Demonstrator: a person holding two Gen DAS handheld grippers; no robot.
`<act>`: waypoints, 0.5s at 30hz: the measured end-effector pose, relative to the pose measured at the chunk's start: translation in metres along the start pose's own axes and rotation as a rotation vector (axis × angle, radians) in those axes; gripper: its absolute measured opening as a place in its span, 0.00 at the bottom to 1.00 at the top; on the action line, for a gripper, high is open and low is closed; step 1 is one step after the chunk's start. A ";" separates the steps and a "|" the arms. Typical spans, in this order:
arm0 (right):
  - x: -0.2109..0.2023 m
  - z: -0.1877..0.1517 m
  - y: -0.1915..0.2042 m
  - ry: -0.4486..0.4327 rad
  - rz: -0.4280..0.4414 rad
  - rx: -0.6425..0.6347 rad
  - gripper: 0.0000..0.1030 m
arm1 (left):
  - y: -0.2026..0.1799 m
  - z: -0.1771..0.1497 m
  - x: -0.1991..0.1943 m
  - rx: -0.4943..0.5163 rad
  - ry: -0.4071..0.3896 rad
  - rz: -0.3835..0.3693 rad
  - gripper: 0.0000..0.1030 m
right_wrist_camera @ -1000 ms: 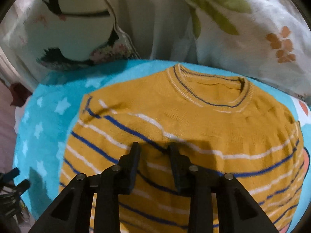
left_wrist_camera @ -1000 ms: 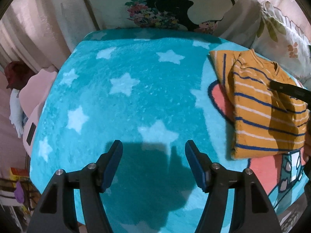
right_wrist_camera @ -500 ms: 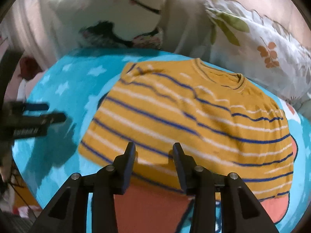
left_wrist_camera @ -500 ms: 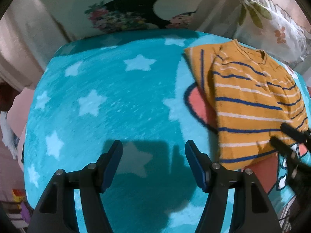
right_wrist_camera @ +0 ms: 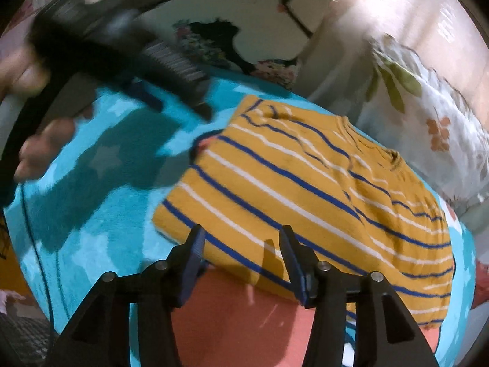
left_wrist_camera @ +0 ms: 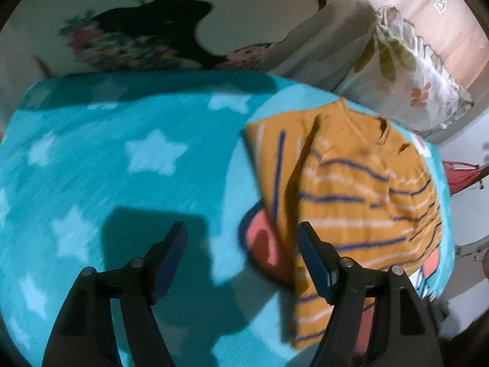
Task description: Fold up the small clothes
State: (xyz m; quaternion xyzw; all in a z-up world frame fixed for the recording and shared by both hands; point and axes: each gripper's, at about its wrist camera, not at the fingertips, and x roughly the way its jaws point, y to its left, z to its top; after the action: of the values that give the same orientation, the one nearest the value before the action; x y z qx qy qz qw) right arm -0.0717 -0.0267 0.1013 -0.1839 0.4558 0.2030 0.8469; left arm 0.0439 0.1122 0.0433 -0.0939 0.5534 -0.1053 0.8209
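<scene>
A mustard-yellow sweater (right_wrist_camera: 305,189) with blue and white stripes lies partly folded on a turquoise star-print blanket (left_wrist_camera: 122,168). In the left wrist view the sweater (left_wrist_camera: 351,189) lies to the right. My left gripper (left_wrist_camera: 241,244) is open and empty, above the blanket at the sweater's left edge. My right gripper (right_wrist_camera: 240,244) is open and empty, its fingertips over the sweater's near hem. The left gripper also shows in the right wrist view (right_wrist_camera: 180,91), blurred, above the sweater's far left corner, held by a hand (right_wrist_camera: 36,140).
White floral pillows (left_wrist_camera: 397,61) stand against the wall behind the sweater, with a dark-patterned pillow (left_wrist_camera: 137,39) to their left. The blanket has a pink cartoon patch (right_wrist_camera: 238,321) under my right gripper. The bed edge falls away at right (left_wrist_camera: 458,244).
My left gripper has swung right towards the sweater's left edge. My right gripper has pulled back from mid-sweater to the near hem and opened wider.
</scene>
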 end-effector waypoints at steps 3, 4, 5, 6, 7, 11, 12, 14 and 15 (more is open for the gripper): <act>0.005 0.000 0.016 -0.007 -0.018 -0.062 0.54 | -0.004 0.013 0.013 -0.013 0.015 -0.048 0.73; 0.007 -0.001 0.021 -0.008 -0.025 -0.080 0.54 | -0.005 0.017 0.019 -0.015 0.022 -0.059 0.73; 0.008 -0.002 0.025 -0.008 -0.033 -0.091 0.55 | -0.007 0.018 0.023 -0.012 0.027 -0.061 0.73; 0.010 -0.003 0.028 -0.009 -0.042 -0.100 0.56 | -0.009 0.021 0.027 -0.007 0.031 -0.061 0.73; 0.012 -0.004 0.031 -0.009 -0.049 -0.108 0.56 | -0.011 0.024 0.032 0.000 0.036 -0.064 0.74; 0.019 -0.007 0.039 -0.013 -0.086 -0.139 0.57 | -0.022 0.036 0.052 0.031 0.065 -0.069 0.74; 0.021 -0.008 0.041 -0.014 -0.098 -0.147 0.57 | -0.026 0.039 0.056 0.040 0.068 -0.063 0.74; 0.022 -0.009 0.044 -0.021 -0.120 -0.160 0.58 | -0.032 0.048 0.063 0.054 0.075 -0.056 0.74; 0.023 -0.009 0.046 -0.025 -0.126 -0.166 0.58 | -0.034 0.053 0.067 0.052 0.077 -0.057 0.74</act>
State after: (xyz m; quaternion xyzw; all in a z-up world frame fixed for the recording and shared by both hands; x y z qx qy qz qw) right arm -0.0899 0.0115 0.0718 -0.2794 0.4144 0.1888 0.8453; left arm 0.1155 0.0634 0.0124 -0.0842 0.5788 -0.1467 0.7977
